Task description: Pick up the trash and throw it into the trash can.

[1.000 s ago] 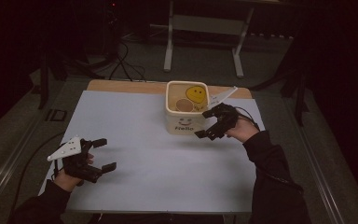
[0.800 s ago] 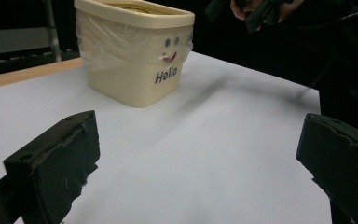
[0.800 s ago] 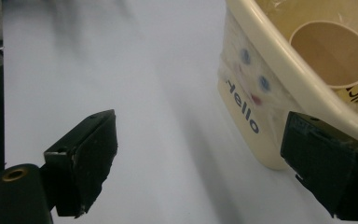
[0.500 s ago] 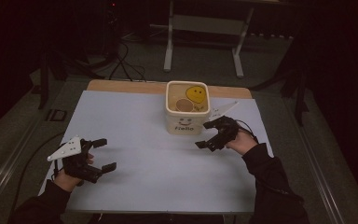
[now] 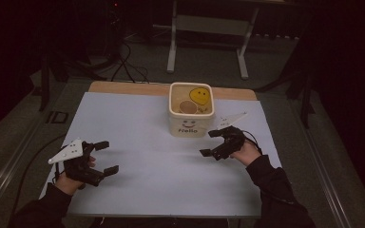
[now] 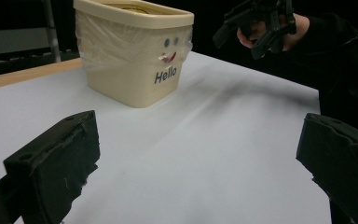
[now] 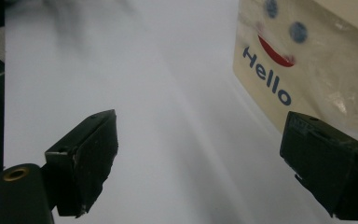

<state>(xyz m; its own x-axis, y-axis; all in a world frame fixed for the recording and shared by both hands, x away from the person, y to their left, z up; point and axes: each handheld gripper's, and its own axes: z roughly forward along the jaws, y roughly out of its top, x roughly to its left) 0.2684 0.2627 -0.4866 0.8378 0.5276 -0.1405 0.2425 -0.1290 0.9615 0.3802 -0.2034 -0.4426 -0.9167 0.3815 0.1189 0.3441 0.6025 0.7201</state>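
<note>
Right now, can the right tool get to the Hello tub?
Probably yes. The right tool is open and empty, just beside the Hello tub, with only bare white table between them.

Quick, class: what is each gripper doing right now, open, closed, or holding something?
Left gripper: open, holding nothing, above the white table.
Right gripper: open, holding nothing, beside the cream "Hello" tub.

Both the left gripper (image 5: 103, 156) and right gripper (image 5: 213, 143) hover with jaws spread wide, holding nothing.
</note>
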